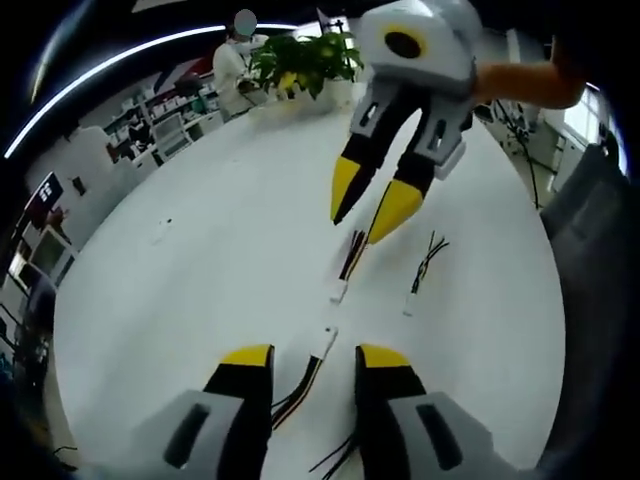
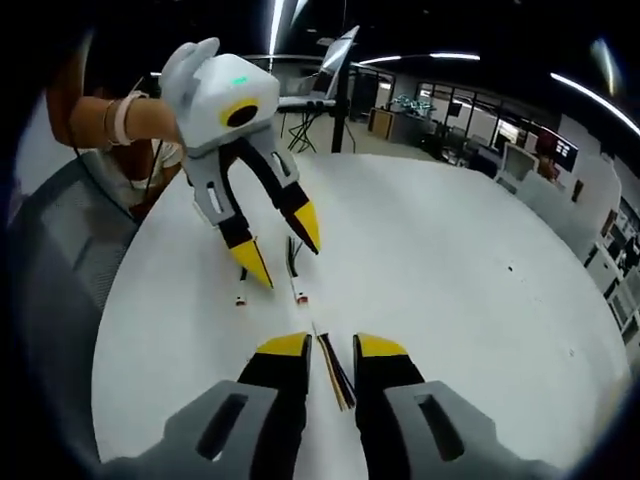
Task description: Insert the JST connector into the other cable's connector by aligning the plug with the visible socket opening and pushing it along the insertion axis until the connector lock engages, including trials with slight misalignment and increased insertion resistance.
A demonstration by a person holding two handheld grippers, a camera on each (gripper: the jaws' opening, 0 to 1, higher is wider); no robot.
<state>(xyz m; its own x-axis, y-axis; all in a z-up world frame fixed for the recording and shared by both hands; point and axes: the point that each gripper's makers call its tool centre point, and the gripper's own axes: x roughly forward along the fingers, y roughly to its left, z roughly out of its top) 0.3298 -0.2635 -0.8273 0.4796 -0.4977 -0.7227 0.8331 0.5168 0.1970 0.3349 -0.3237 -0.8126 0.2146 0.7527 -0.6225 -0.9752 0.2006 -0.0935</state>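
Between open left tool (image 1: 313, 352) tips, cable plug (image 1: 326, 341) aiming twelve o'clock toward socket cable (image 1: 347, 268) under open right tool (image 1: 372, 216).

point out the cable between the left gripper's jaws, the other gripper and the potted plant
cable with white connector (image 1: 322, 343), left gripper view, on the white connector at its tip
right gripper (image 1: 368, 212), left gripper view, midway between its yellow fingertips
potted plant (image 1: 303, 60), left gripper view, on the green leaves

white round worktop (image 1: 200, 290); leafy potted plant (image 1: 300, 60) at its far edge; shelving (image 1: 160, 125) behind; a spare cable (image 1: 425, 270) lying apart; monitors (image 2: 555, 150) beyond.
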